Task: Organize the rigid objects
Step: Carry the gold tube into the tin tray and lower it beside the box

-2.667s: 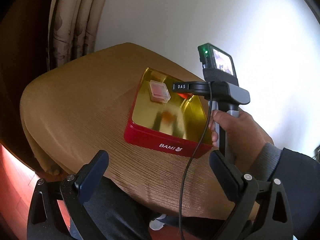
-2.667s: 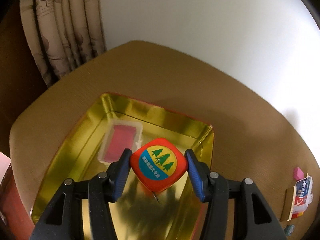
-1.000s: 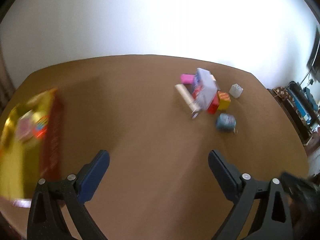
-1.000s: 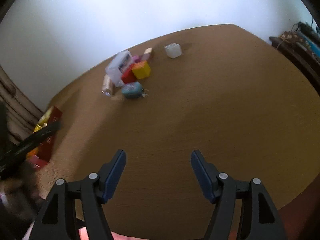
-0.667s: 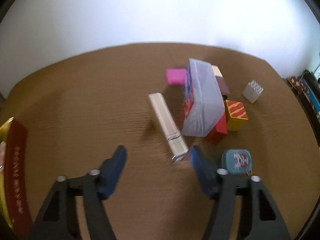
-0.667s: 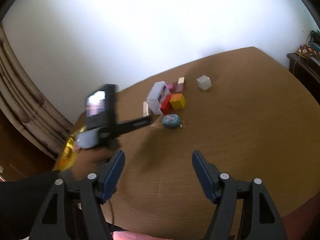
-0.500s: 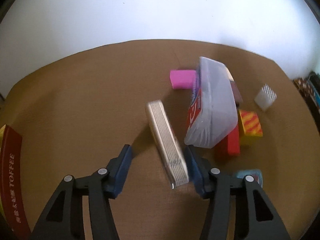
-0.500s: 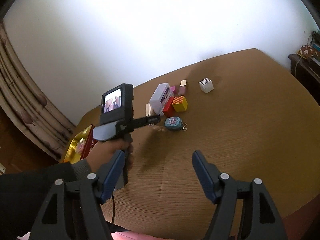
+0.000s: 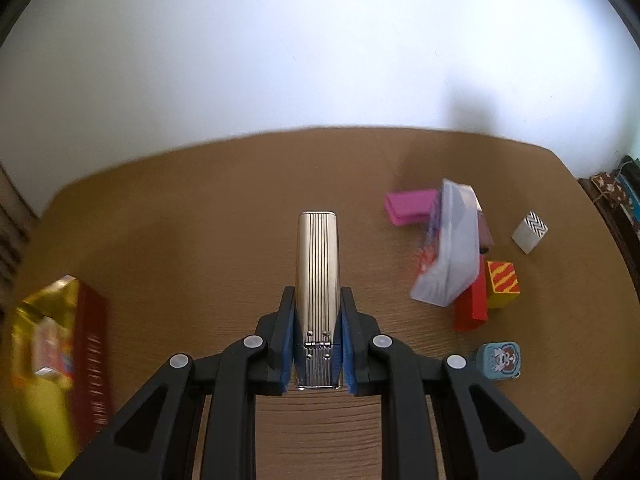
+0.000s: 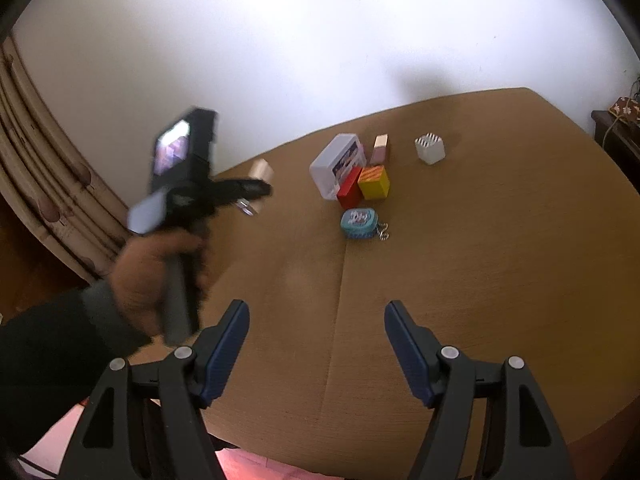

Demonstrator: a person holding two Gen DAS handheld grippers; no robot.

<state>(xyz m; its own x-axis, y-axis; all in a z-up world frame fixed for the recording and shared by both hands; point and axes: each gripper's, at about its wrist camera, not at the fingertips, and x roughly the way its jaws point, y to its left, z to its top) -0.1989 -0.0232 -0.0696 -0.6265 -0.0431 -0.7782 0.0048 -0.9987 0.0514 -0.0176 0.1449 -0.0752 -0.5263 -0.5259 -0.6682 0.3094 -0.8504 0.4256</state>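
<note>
My left gripper [image 9: 317, 340] is shut on a ribbed silver metal case [image 9: 317, 264] and holds it above the brown table; the case also shows in the right wrist view [image 10: 260, 172]. My right gripper [image 10: 316, 344] is open and empty over the table's near side. A pile of small objects lies to the right: a clear plastic box [image 9: 452, 248], a pink block [image 9: 408, 205], a red block [image 9: 472, 308], a yellow block [image 9: 502, 284], a white patterned cube [image 9: 530, 232] and a blue tape measure [image 9: 499, 361]. The red-and-gold tin [image 9: 52, 360] sits at the left.
The tin holds an orange tape measure and a small clear box, blurred. A white wall runs behind the table [image 10: 480, 264]. Curtains [image 10: 36, 168] hang at the left. A dark cabinet [image 10: 616, 128] stands at the far right.
My left gripper closed on the silver case, lifted it off the table and swung left toward the tin. My right gripper stays open and has barely moved.
</note>
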